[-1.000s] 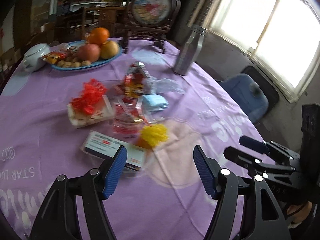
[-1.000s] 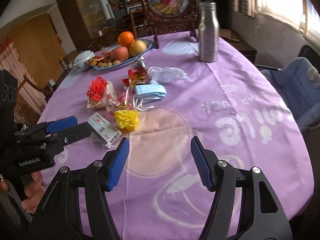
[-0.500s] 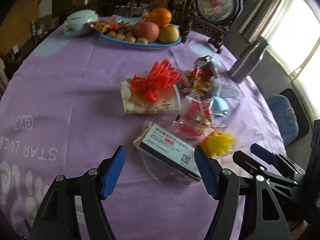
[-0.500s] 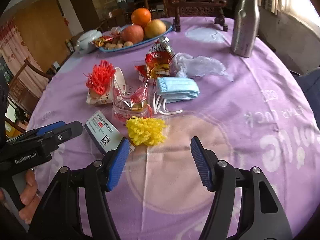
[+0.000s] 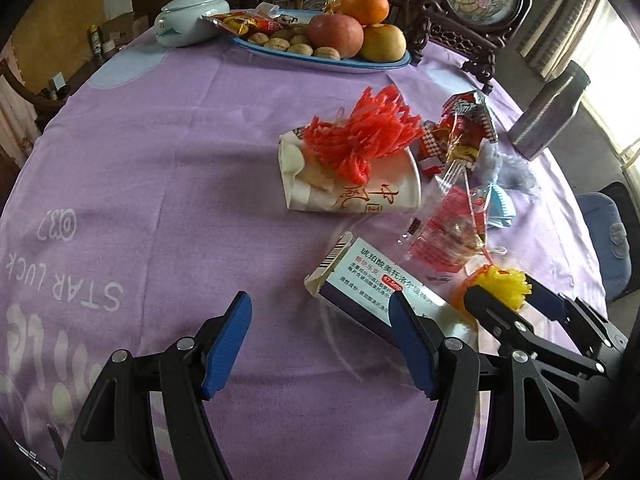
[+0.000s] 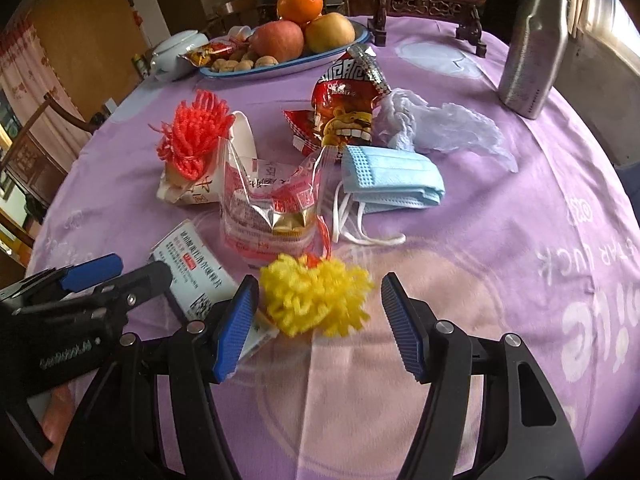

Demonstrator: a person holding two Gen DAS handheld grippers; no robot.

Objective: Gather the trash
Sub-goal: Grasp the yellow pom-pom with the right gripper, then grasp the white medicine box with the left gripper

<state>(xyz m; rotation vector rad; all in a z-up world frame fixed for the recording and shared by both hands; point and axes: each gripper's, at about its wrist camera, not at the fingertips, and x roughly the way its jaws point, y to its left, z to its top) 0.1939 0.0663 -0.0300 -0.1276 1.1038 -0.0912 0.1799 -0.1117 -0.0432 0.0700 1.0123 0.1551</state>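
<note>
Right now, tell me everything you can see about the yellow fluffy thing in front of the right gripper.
The yellow pom-pom is a loose ball of bright yellow frilly strands, like shredded foam netting or yarn, with an orange bit showing at its top. It lies on the purple tablecloth, between the open blue fingers of the right gripper, seemingly untouched. Its left edge overlaps the white medicine box; the clear red-printed wrapper sits just behind.
</note>
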